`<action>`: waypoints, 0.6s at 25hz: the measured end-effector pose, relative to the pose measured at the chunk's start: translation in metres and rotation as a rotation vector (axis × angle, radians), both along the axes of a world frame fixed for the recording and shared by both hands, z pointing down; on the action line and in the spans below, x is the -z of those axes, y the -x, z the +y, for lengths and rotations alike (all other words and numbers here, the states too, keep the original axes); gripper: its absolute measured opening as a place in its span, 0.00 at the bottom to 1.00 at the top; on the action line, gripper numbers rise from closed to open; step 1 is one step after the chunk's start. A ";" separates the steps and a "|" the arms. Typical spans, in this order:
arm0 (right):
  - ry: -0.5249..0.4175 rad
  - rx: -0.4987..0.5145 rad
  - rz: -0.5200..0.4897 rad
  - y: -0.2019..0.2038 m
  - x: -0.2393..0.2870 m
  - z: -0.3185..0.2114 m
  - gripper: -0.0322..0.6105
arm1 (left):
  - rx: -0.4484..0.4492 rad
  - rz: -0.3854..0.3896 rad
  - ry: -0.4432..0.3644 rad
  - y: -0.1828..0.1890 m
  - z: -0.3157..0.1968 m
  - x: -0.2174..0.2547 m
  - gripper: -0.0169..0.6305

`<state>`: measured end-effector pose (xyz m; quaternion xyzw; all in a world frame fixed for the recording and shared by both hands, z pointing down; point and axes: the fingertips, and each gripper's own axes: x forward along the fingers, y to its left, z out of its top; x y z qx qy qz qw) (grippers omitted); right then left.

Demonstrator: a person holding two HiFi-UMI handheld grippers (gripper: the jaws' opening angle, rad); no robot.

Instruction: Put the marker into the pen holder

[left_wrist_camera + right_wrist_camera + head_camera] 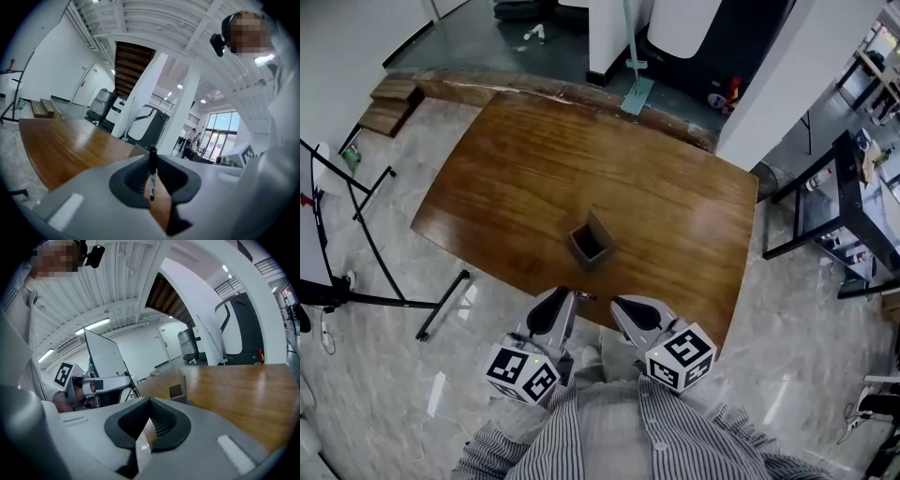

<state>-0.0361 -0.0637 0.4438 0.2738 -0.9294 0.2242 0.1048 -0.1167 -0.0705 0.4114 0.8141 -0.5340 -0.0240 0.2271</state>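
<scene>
The brown box-shaped pen holder stands open-topped on the wooden table, near its front edge. Both grippers hover just in front of that edge, close to my body. My left gripper is shut on a black marker, which stands upright between its pads; a top corner of the pen holder shows just beyond the jaws. My right gripper is shut with nothing in it, its pads meeting at the tips. In the right gripper view the pen holder lies ahead and the left gripper to the left.
A black stand's legs spread over the floor left of the table. A black side table is at the right. A mop leans at the table's far edge, and wooden steps sit at the far left.
</scene>
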 end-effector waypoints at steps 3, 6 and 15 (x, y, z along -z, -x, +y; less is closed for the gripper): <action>0.022 -0.016 0.001 -0.005 -0.006 -0.014 0.05 | 0.001 -0.001 -0.002 0.005 -0.018 0.002 0.10; 0.037 -0.021 0.000 -0.007 -0.011 -0.026 0.05 | 0.010 0.015 0.005 0.010 -0.035 0.002 0.10; 0.031 -0.006 -0.025 0.004 -0.008 -0.060 0.05 | 0.035 0.027 -0.013 0.022 -0.072 0.015 0.10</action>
